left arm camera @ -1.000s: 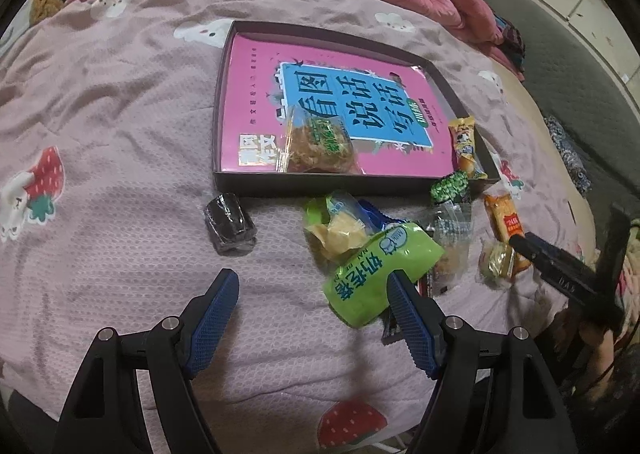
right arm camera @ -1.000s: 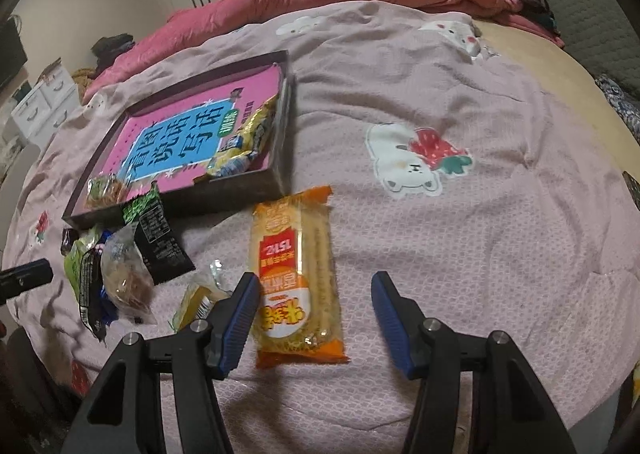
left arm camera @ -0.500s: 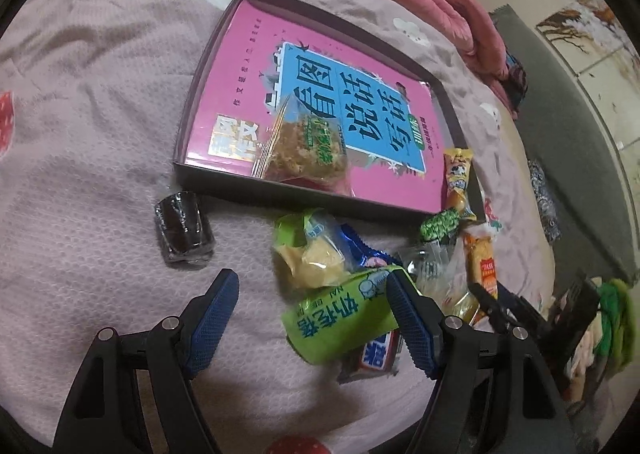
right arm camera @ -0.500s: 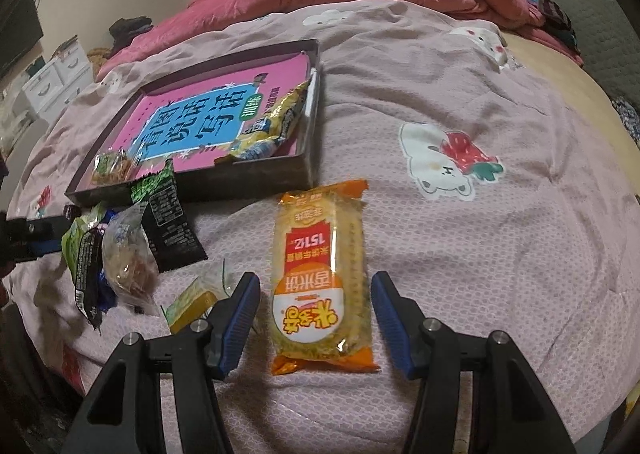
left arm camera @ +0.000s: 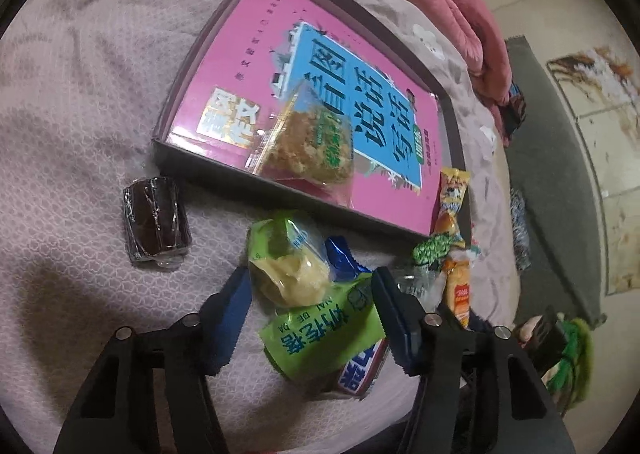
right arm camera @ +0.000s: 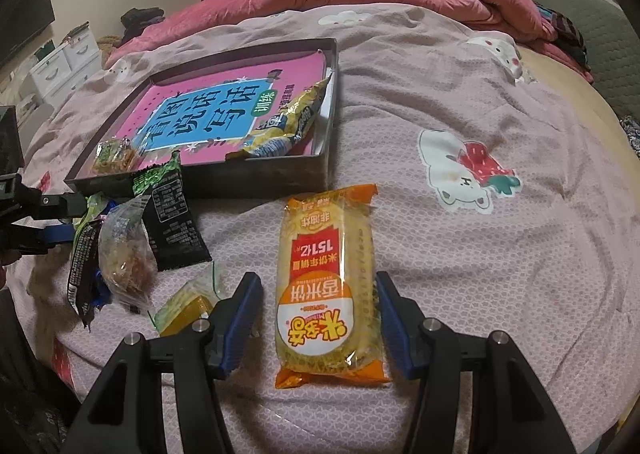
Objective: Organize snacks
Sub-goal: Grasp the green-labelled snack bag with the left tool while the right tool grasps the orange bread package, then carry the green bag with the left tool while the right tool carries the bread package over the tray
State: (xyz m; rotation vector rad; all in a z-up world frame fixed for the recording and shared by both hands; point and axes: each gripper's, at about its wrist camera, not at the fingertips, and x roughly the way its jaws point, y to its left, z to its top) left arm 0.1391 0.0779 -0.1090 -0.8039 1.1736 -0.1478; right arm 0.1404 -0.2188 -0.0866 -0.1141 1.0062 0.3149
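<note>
closing around the green packet (left arm camera: 320, 328), the left gripper (left arm camera: 310, 306) has been lowered and rolled since a second ago; its blue pads are narrowing on the packet but are not yet seen pressing it. the right gripper (right arm camera: 318, 320) is kept half-open astride the orange rice cracker pack (right arm camera: 326, 290), untouched. two snacks are already lying in the box (left arm camera: 304, 194), so a pickup toward it is judged imminent.

One shallow dark cardboard tray (right arm camera: 260, 174). One pink-and-blue paperback book (left arm camera: 248, 66). One orange plastic rice-cracker packet (right arm camera: 328, 286). One dark brown roll in clear wrap (left arm camera: 156, 222). One lime-green plastic packet (left arm camera: 324, 330). One black-and-green foil packet (right arm camera: 168, 222). One yellow foil packet (right arm camera: 288, 122). One blue-wrapped bar (left arm camera: 360, 370). Four cakes in clear wrappers (left arm camera: 308, 146).
</note>
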